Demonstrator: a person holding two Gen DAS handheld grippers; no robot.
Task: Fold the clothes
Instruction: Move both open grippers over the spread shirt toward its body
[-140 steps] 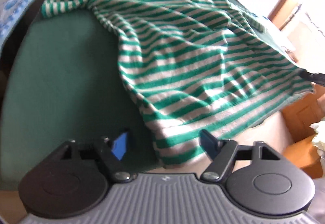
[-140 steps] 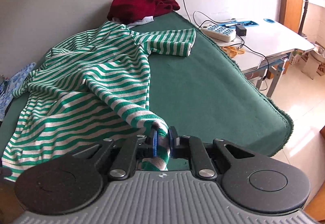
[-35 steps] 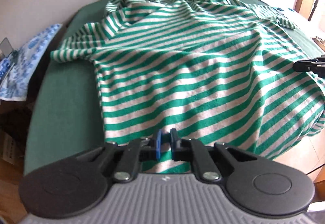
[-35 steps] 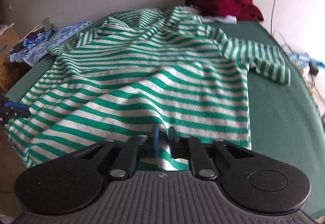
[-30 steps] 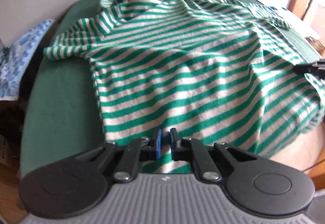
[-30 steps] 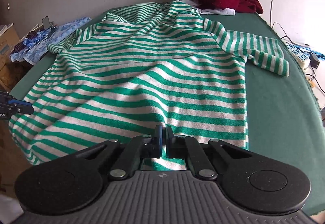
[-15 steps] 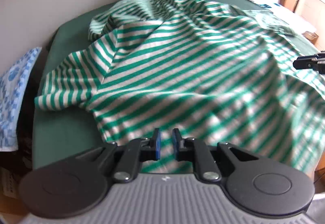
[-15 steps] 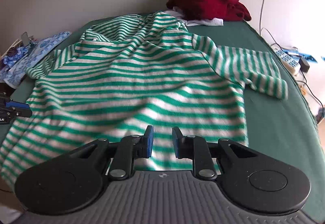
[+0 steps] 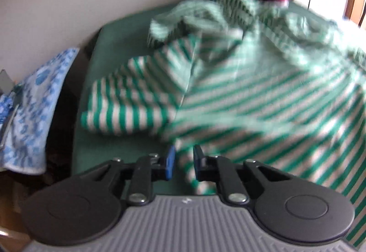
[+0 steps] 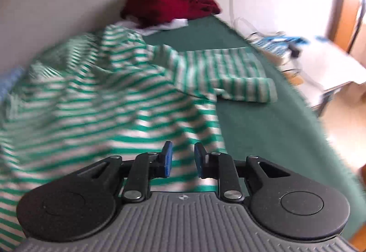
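A green-and-white striped shirt [image 9: 251,96] lies spread, hem toward me, on a green-covered bed [image 9: 114,142]. It also shows in the right wrist view [image 10: 109,101], blurred by motion. My left gripper [image 9: 184,161] is open a little, with the shirt's lower left hem corner loose between its jaws. My right gripper [image 10: 183,157] is open a little over the lower right hem. One sleeve [image 9: 128,105] lies out to the left, the other sleeve [image 10: 233,73] out to the right.
A dark red garment [image 10: 169,5] is heaped at the far end of the bed by the wall. A blue patterned cloth [image 9: 34,110] lies off the bed's left side. A white table with a power strip [image 10: 274,44] and cables stands to the right.
Both grippers held the hem shut a second ago and have opened, letting the shirt drop onto the bed. Both views have moved forward toward the sleeves.
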